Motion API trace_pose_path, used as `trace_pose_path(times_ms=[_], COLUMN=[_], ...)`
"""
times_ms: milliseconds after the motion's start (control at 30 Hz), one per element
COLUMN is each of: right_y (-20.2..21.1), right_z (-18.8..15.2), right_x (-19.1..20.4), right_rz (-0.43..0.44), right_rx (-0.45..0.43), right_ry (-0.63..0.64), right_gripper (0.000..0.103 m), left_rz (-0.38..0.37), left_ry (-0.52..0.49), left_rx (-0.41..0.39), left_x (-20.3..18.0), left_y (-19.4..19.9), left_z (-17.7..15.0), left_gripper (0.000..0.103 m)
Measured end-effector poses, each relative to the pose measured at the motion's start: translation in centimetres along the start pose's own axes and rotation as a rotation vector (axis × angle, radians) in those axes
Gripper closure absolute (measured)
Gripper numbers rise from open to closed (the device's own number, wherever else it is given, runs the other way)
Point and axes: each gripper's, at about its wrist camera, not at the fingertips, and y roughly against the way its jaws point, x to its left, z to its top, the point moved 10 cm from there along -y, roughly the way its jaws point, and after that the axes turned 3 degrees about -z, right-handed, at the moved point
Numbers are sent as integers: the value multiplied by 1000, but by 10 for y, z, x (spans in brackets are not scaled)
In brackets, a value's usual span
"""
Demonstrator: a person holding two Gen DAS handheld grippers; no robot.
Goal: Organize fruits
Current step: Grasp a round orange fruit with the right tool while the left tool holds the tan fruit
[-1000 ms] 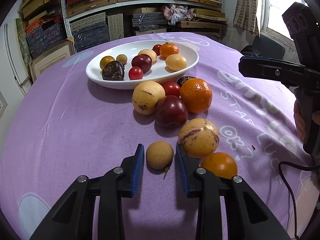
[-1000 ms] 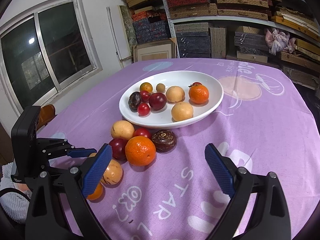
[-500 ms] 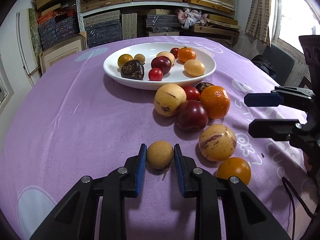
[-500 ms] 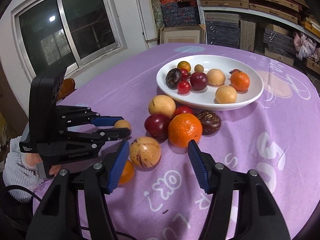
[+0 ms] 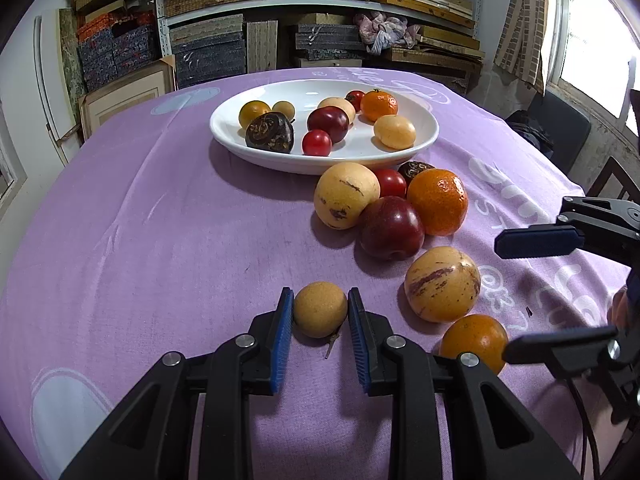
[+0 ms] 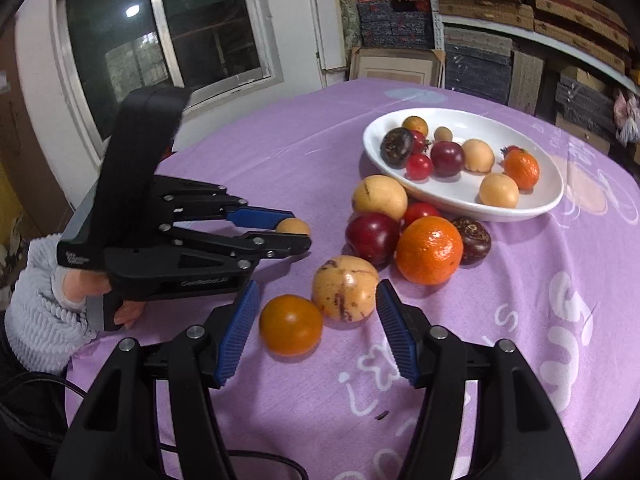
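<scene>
The left tongs (image 5: 320, 334) have closed onto the small tan fruit (image 5: 320, 309) on the bench (image 5: 160, 248), ready for lifting toward the plate (image 5: 430, 136), while the right tongs (image 6: 316, 332) have narrowed halfway, empty.

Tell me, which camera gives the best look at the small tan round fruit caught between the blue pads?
The left wrist view. There the small tan fruit sits close and whole, between the pads of the left hand-held gripper. In the right wrist view only a sliver of it shows, far off, behind that gripper's fingers.
</scene>
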Motion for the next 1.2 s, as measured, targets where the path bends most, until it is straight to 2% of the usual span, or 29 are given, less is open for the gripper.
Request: trace_pose_path(times_ms=[133,300,433,567,700,867,1000,1200], right_y=[0,-14,-21,-31,-36,-33,-27,8], right_z=[-19,-29,-26,-25,-18,-17,-20,1], right_x=[23,27,19,15,11,14,17,-18], right_rz=[3,-2,10,31,47,28,16,-30], right_rx=[47,67,77,112,94,76,72,-47], right_ry=[74,54,-24,-72,-112,-87,-56,-130], right_gripper=[43,44,63,63,63,65,65,65], left_rz=[-2,1,3,0,1,-11,12,51], left_ry=[1,-4,-7,-13,-29,-11,-8,-12], left_rx=[3,8,16,23,26,26,-16,-60], left_x=[0,-1,0,-3,-7,-6,-4,1], left_y=[0,-1,-4,-5,-7,-7,1,8], left_z=[0,-1,-1,-2,-2,-2,2,13], left_gripper=[75,75,75,75,76,76,75,75])
